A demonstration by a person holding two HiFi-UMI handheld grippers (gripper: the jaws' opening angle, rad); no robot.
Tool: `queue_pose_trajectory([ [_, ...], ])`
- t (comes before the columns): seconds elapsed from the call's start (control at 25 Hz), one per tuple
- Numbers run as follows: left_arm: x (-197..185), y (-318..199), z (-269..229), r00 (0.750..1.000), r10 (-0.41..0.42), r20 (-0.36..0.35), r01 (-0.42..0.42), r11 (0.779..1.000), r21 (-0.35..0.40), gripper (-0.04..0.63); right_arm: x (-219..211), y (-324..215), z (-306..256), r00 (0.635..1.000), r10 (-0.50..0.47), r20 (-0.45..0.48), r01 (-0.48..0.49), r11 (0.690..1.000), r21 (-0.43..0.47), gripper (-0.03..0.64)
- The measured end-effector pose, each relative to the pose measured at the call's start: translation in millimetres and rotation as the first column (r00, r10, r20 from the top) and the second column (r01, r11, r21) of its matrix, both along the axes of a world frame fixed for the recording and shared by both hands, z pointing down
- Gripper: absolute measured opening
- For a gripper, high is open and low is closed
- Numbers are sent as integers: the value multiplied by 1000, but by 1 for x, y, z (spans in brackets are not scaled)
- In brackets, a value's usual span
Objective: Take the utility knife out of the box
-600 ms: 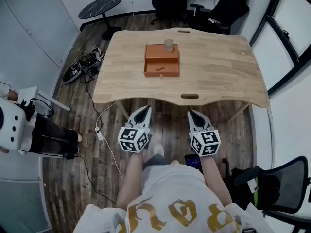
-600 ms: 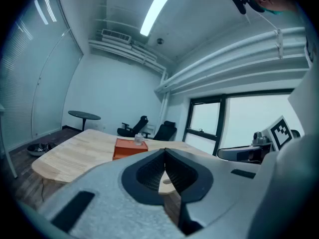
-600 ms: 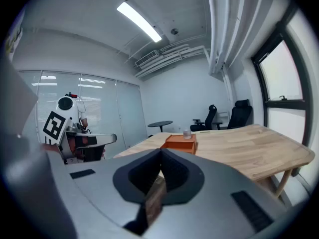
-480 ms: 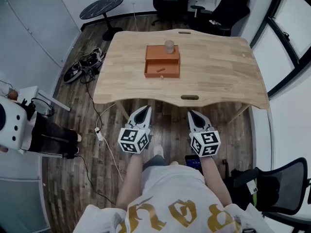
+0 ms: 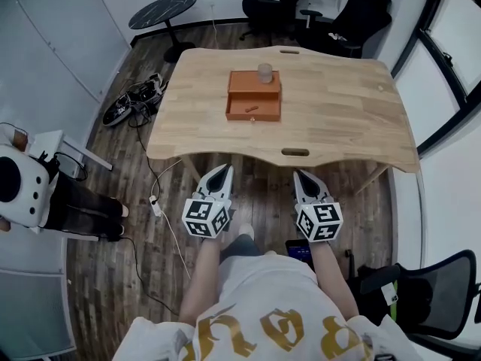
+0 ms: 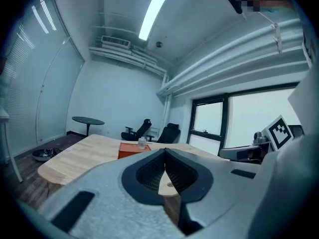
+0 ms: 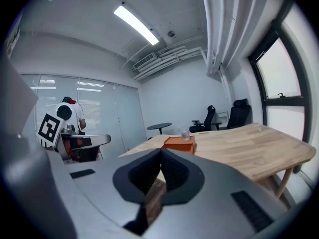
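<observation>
**Utility knife untouched in its box; both grippers closed and short of the table**

Utility knife [image 5: 252,109]: a small, slim object lying in the front part of an orange box [image 5: 240,102]. It is too small to make out any detail. The box sits toward the far middle of a light wooden table [image 5: 338,104]. A small clear cup [image 5: 264,71] stands on the box's back edge.

The left gripper [image 5: 225,169] and right gripper [image 5: 300,174] are held side by side, low in front of the person's body. Both are on the near side of the table edge, over the wooden floor and well apart from the box. In each gripper view the jaws are pressed together at the tips with nothing between them, and they point toward the distant box.

Over the last half second very little has changed. The table and box have slid slightly across the head view, which reads as a small head movement. The grippers have kept their places and their jaws have stayed together.

The removal seems not to have begun. A reach over the table, with one pair of jaws spread above the knife, is likely still to come.
</observation>
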State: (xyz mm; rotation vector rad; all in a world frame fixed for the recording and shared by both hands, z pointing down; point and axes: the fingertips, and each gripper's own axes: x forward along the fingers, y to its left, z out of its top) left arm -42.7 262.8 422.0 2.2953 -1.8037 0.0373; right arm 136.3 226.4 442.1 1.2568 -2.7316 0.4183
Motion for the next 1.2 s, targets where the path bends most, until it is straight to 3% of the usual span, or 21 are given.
queue_pose_trajectory([
  [0.56,-4,-60,15,1000,23,12,-22,1000,-20,9,2,-58,15,999,45,-3,-45,999,-11,11],
  [1.2,-71,-268,40,998,57,-5,-58,992,-110,9,-48,-251,31,991,117,-67,-121,990,-72,11],
])
